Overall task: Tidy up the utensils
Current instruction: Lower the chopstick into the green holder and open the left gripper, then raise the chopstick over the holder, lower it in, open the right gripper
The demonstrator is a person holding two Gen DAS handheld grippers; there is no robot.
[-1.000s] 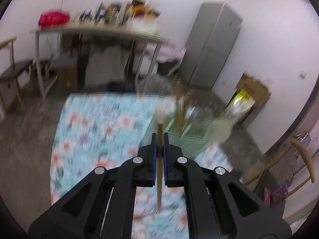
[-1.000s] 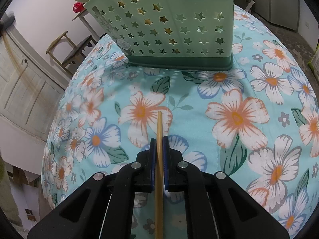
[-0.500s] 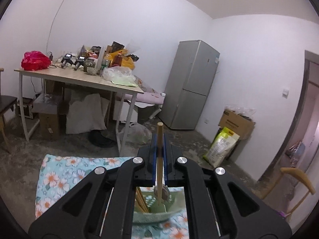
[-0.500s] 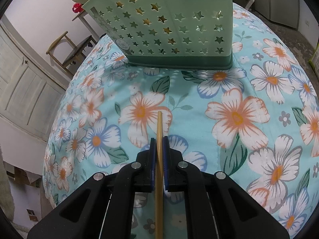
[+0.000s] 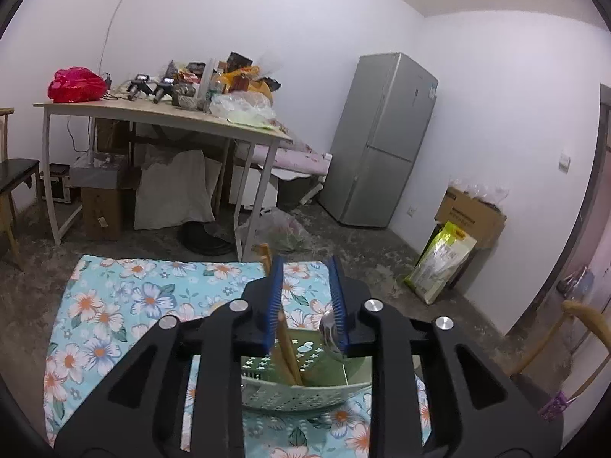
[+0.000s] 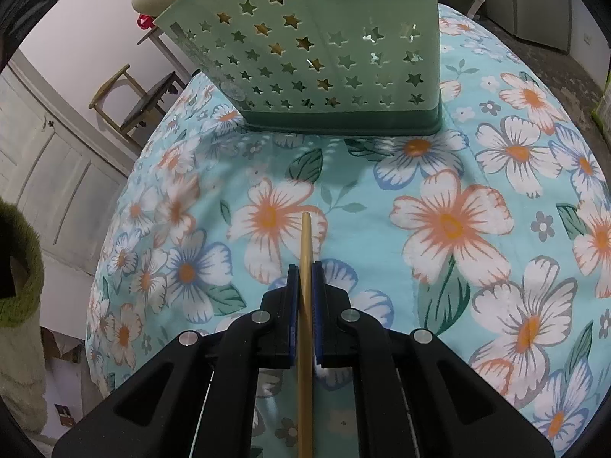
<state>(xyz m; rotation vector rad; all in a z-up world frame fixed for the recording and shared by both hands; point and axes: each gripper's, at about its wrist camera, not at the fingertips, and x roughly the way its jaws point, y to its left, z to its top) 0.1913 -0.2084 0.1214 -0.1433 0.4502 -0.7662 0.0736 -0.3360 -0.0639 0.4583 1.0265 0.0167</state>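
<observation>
Bench [image 6: 439, 206]: flowered cloth, green caddy [image 6: 324, 57] at its far end.
Caddy: holds chopsticks [image 5: 288, 355] and a spoon [image 5: 331, 334].
Left tongs [image 5: 305, 301]: above the caddy, jaws just opened, nothing gripped; draw straight up.
Right tongs [image 6: 304, 286]: clamped on one chopstick [image 6: 305, 252]; approach the caddy upright.

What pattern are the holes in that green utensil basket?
Little star-shaped cutouts across the pale green basket, above a darker green base. The right wrist view shows them best.

White walls, grey fridge [image 5: 382, 141], cluttered table [image 5: 160, 118], concrete floor [image 5: 366, 252]
</observation>
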